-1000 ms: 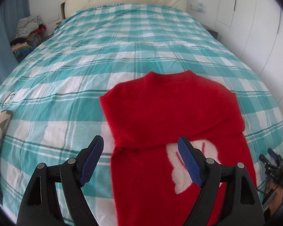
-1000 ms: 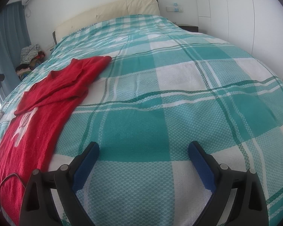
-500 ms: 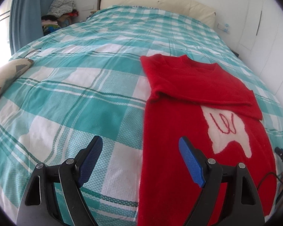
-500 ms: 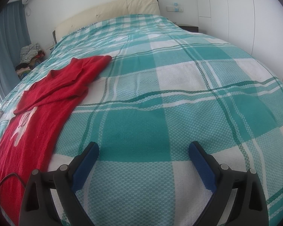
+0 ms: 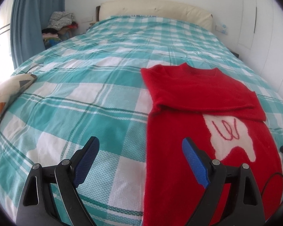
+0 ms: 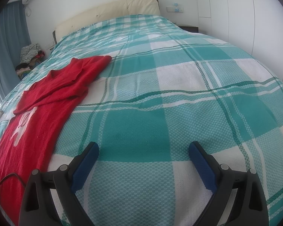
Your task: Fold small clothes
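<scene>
A red sweater (image 5: 194, 124) with a white figure on its chest lies flat on the teal checked bedspread (image 5: 88, 98). Both its sleeves are folded across the chest, below the collar. My left gripper (image 5: 141, 162) is open and empty, just above the bed at the sweater's left edge near the hem. The sweater also shows at the left of the right wrist view (image 6: 47, 101). My right gripper (image 6: 143, 163) is open and empty over bare bedspread (image 6: 179, 98), to the right of the sweater.
A patterned cushion (image 5: 7, 94) lies at the bed's left edge. A pile of clothes (image 5: 60, 24) sits by the blue curtain (image 5: 28, 18) near the cream headboard (image 5: 154, 7). White wardrobe doors (image 6: 245, 18) stand to the right. A black cable (image 6: 7, 179) crosses the sweater's hem.
My left gripper has moved left along the sweater's hem, from over the middle of the sweater to its left edge. The right gripper has hardly moved.
</scene>
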Available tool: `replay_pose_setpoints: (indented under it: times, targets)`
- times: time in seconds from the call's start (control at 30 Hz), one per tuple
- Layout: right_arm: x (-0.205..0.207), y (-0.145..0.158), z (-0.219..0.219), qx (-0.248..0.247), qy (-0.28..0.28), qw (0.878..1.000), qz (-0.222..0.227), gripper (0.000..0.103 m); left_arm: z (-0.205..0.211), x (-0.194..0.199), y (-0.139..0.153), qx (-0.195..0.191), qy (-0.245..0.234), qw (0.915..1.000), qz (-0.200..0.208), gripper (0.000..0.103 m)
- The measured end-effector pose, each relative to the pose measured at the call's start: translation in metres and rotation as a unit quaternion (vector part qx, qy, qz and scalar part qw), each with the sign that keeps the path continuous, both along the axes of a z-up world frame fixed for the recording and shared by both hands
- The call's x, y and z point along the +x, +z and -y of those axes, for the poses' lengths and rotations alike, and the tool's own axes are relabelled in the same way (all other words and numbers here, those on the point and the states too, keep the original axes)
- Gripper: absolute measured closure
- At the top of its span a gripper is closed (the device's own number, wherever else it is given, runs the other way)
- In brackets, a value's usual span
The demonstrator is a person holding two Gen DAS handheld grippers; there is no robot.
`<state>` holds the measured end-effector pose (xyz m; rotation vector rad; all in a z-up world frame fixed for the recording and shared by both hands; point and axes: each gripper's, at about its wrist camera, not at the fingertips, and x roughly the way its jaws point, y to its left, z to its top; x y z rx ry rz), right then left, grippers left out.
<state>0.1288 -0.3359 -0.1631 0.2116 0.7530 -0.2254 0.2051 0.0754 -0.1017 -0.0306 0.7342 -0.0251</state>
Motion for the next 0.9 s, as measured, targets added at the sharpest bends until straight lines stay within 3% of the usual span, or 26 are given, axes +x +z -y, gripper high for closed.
replay_pose_setpoints:
  times: [0.17,0.43,0.7,0.9]
  targets:
    - [0.002,0.002,-0.004,-0.018,-0.004,1.000,-0.010,0.007,-0.005,0.000,-0.002,-0.004,0.014,0.9999,0.002,0.012]
    - [-0.015,0.027,-0.003,-0.039,-0.068,0.997,0.004,0.008,-0.013,0.002,-0.006,-0.001,0.037,0.9993,0.001,0.012]
    - [-0.023,0.045,-0.028,-0.137,-0.055,0.989,0.018,0.008,-0.020,0.002,-0.008,-0.009,0.046,0.9989,-0.002,0.012]
    - [-0.019,0.043,-0.038,-0.166,-0.044,0.985,0.013,0.008,-0.022,0.004,-0.010,-0.014,0.051,0.9986,-0.007,0.012]
